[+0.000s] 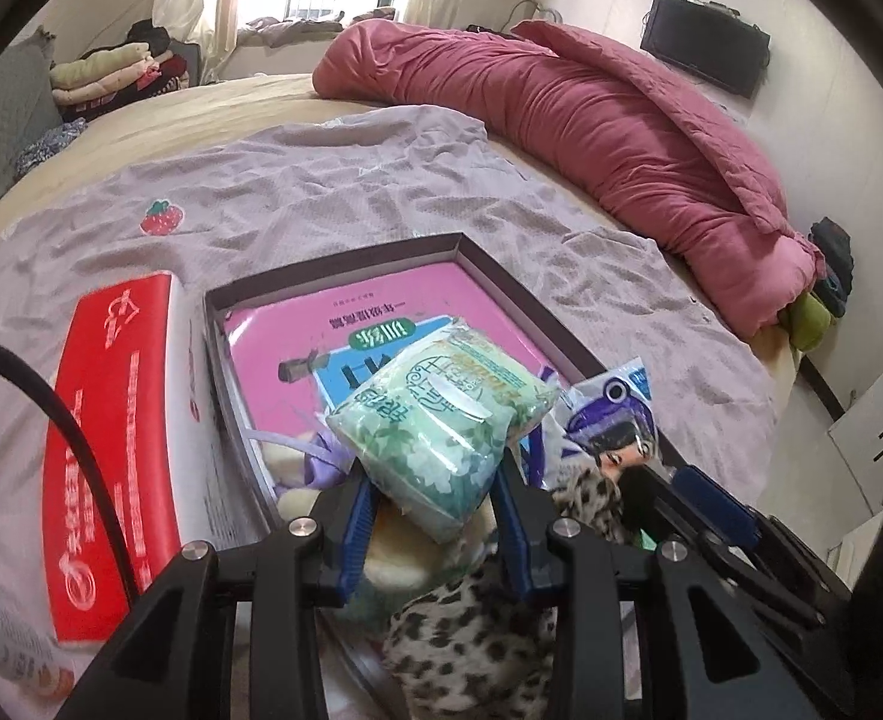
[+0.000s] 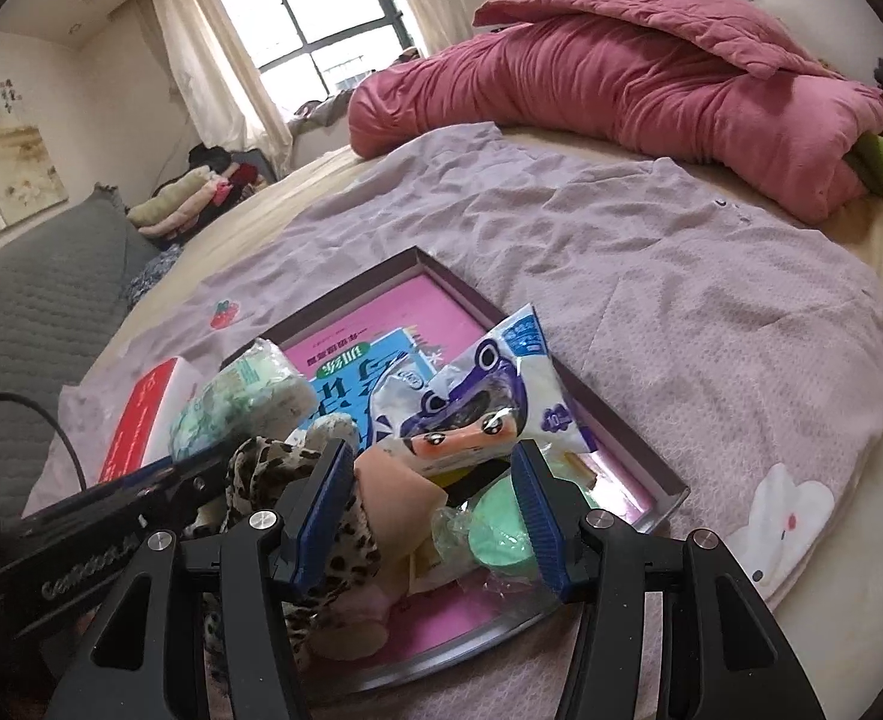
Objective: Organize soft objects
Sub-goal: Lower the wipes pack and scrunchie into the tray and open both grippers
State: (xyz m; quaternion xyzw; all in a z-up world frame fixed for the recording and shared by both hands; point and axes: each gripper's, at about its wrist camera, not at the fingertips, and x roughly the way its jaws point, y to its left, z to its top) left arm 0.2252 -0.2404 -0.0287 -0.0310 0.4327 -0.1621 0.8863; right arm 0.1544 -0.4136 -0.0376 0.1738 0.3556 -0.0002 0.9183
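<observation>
My left gripper (image 1: 438, 480) is shut on a green tissue pack (image 1: 441, 408), held above the dark shallow tray (image 1: 333, 258) that has a pink book (image 1: 381, 312) in it. In the right wrist view the same pack (image 2: 243, 396) shows at the left. My right gripper (image 2: 429, 468) holds the lower end of a purple-and-white packet (image 2: 477, 396) with a cartoon face, upright over the tray (image 2: 669, 489). A beige soft roll (image 2: 390, 486) fills the gap by its left pad. A leopard-print cloth (image 2: 273, 462) and a green round thing in plastic (image 2: 495, 531) lie under the fingers.
A red-and-white box (image 1: 111, 420) lies left of the tray, on a lilac garment (image 1: 321, 180) spread over the bed. A rolled pink quilt (image 1: 591, 120) lines the far side. Folded clothes (image 1: 111, 72) are stacked at the back left. A white tube (image 1: 3, 642) lies at the lower left.
</observation>
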